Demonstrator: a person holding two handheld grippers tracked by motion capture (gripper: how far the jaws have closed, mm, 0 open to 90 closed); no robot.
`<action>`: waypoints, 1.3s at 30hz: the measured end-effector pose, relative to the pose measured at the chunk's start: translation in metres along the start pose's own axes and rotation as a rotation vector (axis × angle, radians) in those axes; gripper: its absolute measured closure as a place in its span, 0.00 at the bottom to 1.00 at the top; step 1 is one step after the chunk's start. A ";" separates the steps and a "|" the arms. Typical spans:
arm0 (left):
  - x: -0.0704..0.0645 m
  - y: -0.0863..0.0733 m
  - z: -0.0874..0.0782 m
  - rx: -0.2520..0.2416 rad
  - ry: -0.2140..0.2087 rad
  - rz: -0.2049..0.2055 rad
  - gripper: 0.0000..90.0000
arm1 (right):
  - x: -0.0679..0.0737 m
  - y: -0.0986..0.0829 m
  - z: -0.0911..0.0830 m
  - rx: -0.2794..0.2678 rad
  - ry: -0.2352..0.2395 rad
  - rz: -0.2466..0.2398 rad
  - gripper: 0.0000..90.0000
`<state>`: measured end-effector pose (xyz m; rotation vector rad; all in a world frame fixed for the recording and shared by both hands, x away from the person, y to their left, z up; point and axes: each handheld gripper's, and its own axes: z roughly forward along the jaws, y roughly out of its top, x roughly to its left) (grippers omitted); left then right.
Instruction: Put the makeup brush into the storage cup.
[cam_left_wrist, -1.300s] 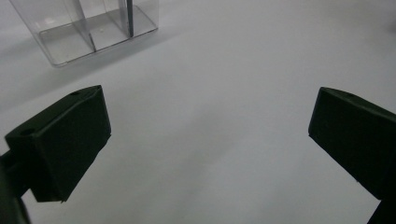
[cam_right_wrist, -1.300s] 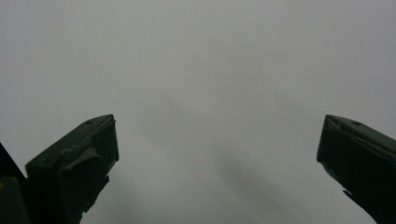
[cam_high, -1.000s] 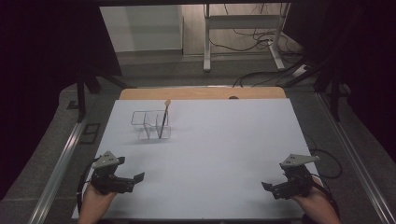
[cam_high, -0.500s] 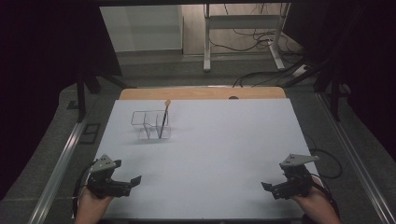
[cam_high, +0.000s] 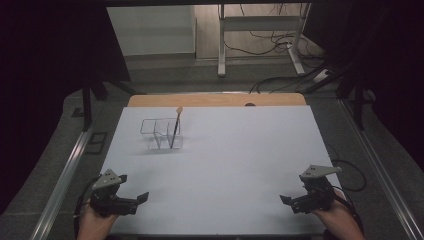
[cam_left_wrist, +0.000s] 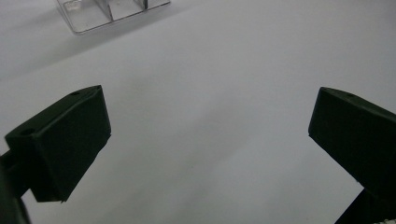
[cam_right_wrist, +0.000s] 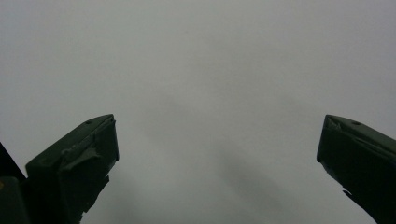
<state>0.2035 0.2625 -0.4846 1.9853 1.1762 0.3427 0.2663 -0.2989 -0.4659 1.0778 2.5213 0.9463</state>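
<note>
White worktop (cam_high: 230, 165); clear organizer (cam_high: 161, 133) holds an upright brush (cam_high: 175, 127). My left tool (cam_high: 139, 199) and right tool (cam_high: 286, 200) sit well short of the organizer, both gaping, empty.

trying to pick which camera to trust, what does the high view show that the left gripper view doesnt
High view: both hand-held tongs, left and right, at the near corners of the white table, and a thin stick with a pale tip standing in the right end of the clear plastic organizer.
Left gripper view: a close look along the left tongs' two black jaws, spread wide apart with nothing between them.
Both: the white table and the organizer.
</note>
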 end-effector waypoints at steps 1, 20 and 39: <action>0.000 0.000 0.000 0.002 0.000 0.001 0.00 | 0.000 0.000 0.000 0.000 0.000 0.000 0.00; -0.003 -0.006 -0.006 0.007 0.030 0.016 0.00 | 0.000 0.000 0.000 0.001 0.001 0.001 0.00; -0.006 -0.004 -0.001 0.057 0.031 0.034 0.00 | 0.000 0.000 0.001 0.010 0.004 -0.003 0.00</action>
